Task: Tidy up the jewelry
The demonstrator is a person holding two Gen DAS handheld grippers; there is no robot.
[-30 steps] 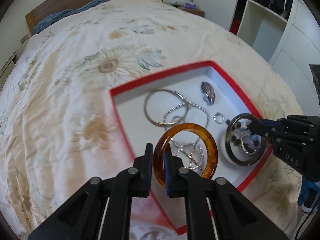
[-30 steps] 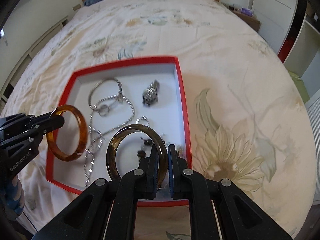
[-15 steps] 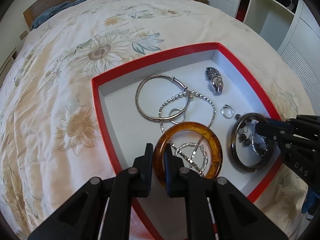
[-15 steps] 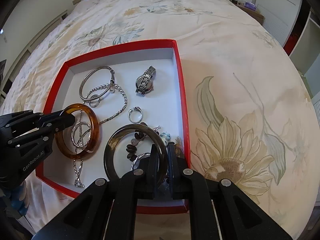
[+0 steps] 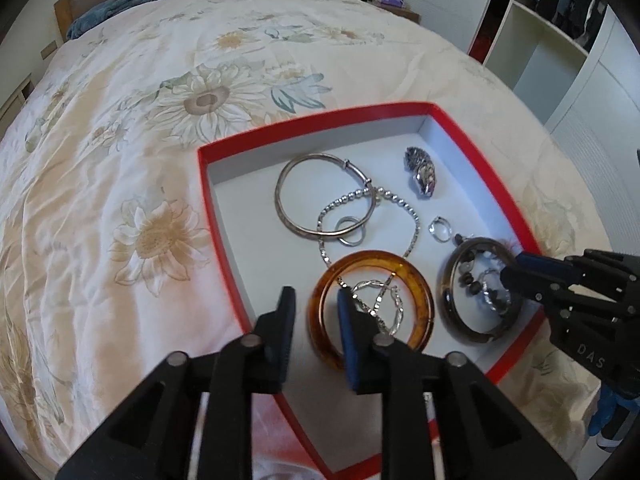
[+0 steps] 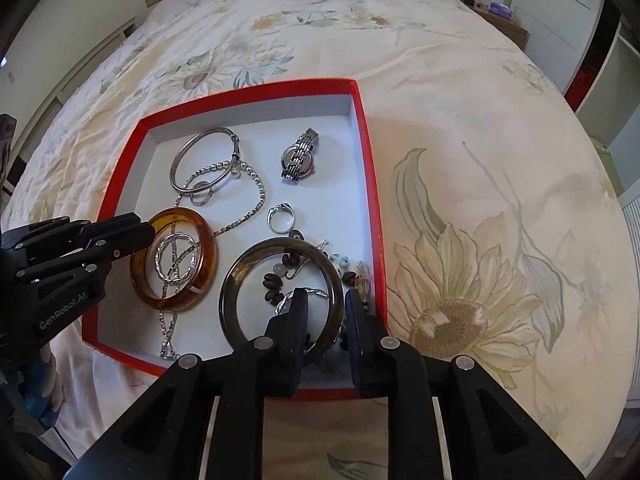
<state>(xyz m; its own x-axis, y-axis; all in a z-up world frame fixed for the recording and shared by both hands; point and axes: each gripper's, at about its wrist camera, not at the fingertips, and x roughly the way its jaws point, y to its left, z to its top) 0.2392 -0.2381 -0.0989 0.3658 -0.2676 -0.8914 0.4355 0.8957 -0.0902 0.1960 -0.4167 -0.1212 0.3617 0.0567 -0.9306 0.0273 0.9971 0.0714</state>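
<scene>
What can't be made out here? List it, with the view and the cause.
- Near rim of the amber bangle: left wrist view, behind the left gripper, whose jaws are opening around it.
- Near corner of the red box: right wrist view, behind the right gripper, jaws opening around the dark bangle.
- Watch dial: left wrist view, blurred.
- Small beads: too small to identify.

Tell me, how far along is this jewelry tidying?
Nearly finished, it seems. Done: the silver bangle, watch, ring and chain lie in the red box. In hand: the left hand-held gripper is opening around the amber bangle, and the right hand-held gripper around the dark bangle; both bangles lie in the box. Left: pulling both grippers clear. No jewelry shows on the bedspread.
</scene>
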